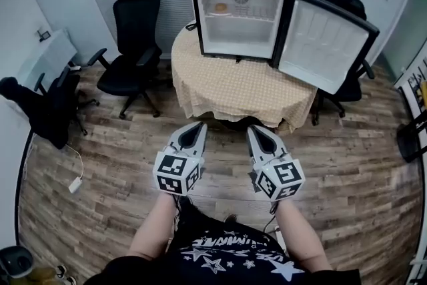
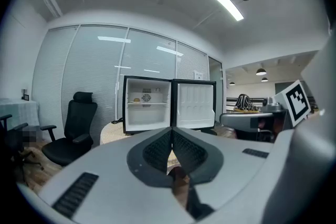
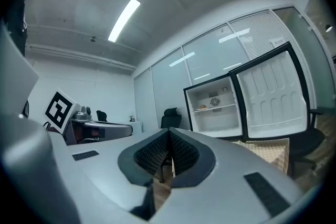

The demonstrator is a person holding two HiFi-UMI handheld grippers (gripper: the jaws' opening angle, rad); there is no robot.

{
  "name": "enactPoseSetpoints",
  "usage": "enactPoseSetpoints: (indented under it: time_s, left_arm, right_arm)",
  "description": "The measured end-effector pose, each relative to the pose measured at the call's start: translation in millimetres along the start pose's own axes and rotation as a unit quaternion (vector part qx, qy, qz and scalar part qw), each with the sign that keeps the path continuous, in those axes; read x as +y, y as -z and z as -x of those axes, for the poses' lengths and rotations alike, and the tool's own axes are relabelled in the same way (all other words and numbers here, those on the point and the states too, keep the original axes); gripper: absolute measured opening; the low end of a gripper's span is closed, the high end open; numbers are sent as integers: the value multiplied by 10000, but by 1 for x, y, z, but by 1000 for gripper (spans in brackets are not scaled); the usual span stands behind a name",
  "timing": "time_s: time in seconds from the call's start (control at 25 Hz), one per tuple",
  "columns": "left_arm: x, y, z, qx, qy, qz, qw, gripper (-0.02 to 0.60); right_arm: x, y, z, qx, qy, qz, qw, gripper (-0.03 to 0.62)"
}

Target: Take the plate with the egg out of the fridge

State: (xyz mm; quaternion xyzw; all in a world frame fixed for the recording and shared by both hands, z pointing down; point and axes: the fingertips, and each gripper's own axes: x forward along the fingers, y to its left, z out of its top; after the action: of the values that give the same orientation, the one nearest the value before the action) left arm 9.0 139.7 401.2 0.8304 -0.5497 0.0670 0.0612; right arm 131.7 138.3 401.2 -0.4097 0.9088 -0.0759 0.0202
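Fridge (image 1: 237,13) is seen standing wide open on the cloth-covered table (image 1: 240,90), its door (image 1: 327,43) swung out to the right so that the inside is laid bare. And the plate with the egg (image 1: 220,9) is spotted on the upper shelf, at the left, well apart from both grippers. The left gripper (image 1: 197,125) is held out low in front of the body, jaws pressed together with nothing between them. The right gripper (image 1: 254,129) is carried just beside it, likewise closed and empty. Both are aimed toward the fridge, which is judged a ready stance for the approach. No part of the task is done yet: the floor must be crossed, and the jaws will have to be parted before the plate's rim can be taken. A black chair (image 1: 133,37) is parked left of the table, judged out of the way.
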Motion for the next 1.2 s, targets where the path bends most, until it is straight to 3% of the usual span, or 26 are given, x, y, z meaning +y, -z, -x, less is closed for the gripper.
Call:
enactPoseSetpoints:
  time_s: [0.28,0.64,1.04,1.2]
  left_arm:
    - [-4,4,11,-79,14,107,9999,8]
    - [8,17,-3,39,131,155,9998,8]
    - [73,0,-73,-89,280,278,9992,8]
    - [104,-6,-98,-83,286,280,9992,8]
  right_arm:
    - [5,-13,10,-516,-92,-218,9984,29]
    - [-3,3,-21,-497,-109,-343,9981,31]
    - [-20,0,-106,-264,-96,-340,9990,31]
    - [-35,-2,-143,-264,48,-634,9976,31]
